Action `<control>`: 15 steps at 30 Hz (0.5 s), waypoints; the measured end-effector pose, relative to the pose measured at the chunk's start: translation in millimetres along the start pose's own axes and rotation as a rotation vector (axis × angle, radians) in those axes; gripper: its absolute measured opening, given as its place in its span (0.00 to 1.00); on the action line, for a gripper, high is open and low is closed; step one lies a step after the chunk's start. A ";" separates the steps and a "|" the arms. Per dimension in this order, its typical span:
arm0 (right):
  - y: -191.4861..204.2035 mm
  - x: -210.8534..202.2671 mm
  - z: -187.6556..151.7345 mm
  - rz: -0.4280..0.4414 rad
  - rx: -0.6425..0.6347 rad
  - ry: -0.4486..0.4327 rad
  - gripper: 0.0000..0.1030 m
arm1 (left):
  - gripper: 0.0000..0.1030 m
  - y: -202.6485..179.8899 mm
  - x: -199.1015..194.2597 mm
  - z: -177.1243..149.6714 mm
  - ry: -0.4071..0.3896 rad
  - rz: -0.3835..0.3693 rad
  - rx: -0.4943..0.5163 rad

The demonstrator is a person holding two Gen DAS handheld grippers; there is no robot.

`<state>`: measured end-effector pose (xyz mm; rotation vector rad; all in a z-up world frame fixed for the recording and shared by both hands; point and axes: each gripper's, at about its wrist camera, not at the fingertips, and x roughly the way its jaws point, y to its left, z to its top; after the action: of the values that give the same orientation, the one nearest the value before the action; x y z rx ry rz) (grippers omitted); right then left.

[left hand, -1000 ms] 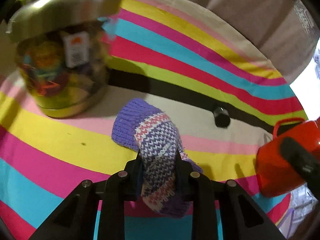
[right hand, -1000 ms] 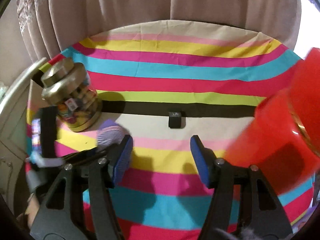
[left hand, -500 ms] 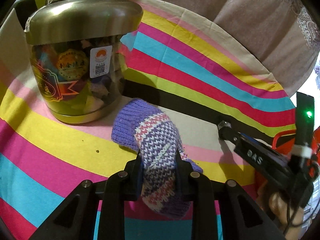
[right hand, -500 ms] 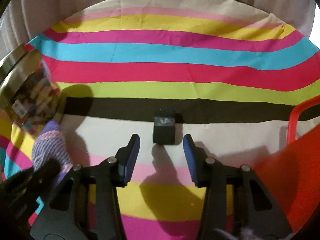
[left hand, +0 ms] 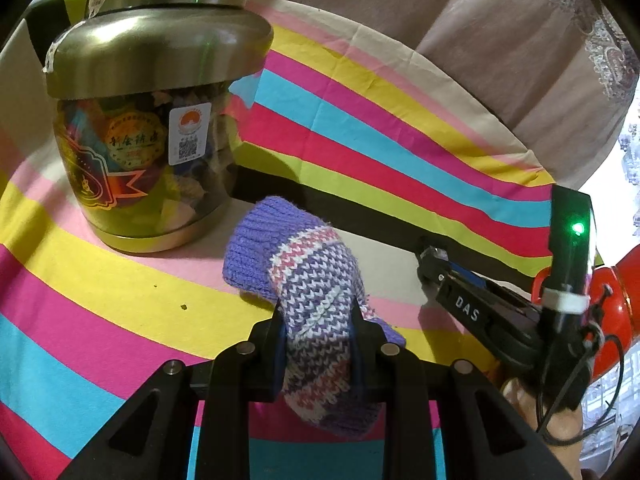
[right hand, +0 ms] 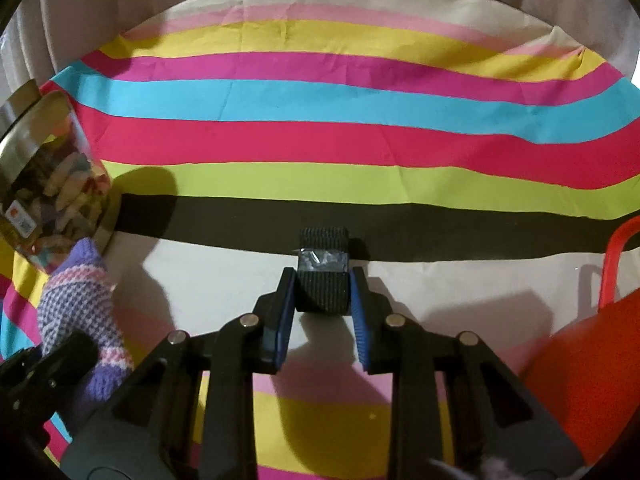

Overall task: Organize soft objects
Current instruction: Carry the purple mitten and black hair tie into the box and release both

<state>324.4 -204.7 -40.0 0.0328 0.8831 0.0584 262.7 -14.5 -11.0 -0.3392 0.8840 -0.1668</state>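
A purple, pink and white knitted sock (left hand: 304,264) hangs between the fingers of my left gripper (left hand: 318,320), which is shut on its middle; the cuff end rests on the striped cloth. In the right wrist view the same sock (right hand: 80,296) shows at the lower left. A small black ribbed roll (right hand: 322,256) with a shiny band lies on the cream stripe. My right gripper (right hand: 322,292) is closing on it, with a blue pad against each side. In the left wrist view that right gripper (left hand: 430,256) reaches in from the right, held by a hand.
A clear jar with a metal lid (left hand: 148,120), full of colourful pieces, stands just left of the sock and appears as the jar (right hand: 48,184) at the left edge. A red plastic container (right hand: 592,360) with a handle sits at the right. The striped tablecloth (right hand: 320,140) ends at a beige curtain (left hand: 520,40).
My right gripper has come down and forward to the black roll and its jaws have narrowed around it. The left gripper keeps its hold on the sock, nearly still.
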 end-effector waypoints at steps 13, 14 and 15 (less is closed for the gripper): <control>5.9 -78.2 -25.7 0.013 -0.007 -0.069 0.29 | 0.26 -5.2 -21.8 -5.6 -0.017 -0.046 0.034; 5.9 -82.2 -27.6 0.009 -0.008 -0.072 0.29 | 0.26 -5.7 -23.9 -6.8 -0.016 -0.050 0.035; 5.6 -90.7 -32.0 0.002 -0.011 -0.077 0.29 | 0.26 -6.7 -26.8 -8.4 -0.015 -0.057 0.035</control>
<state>242.0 -204.8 9.9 0.0255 0.8057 0.0633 239.4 -15.0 6.0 -0.3325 0.8562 -0.2316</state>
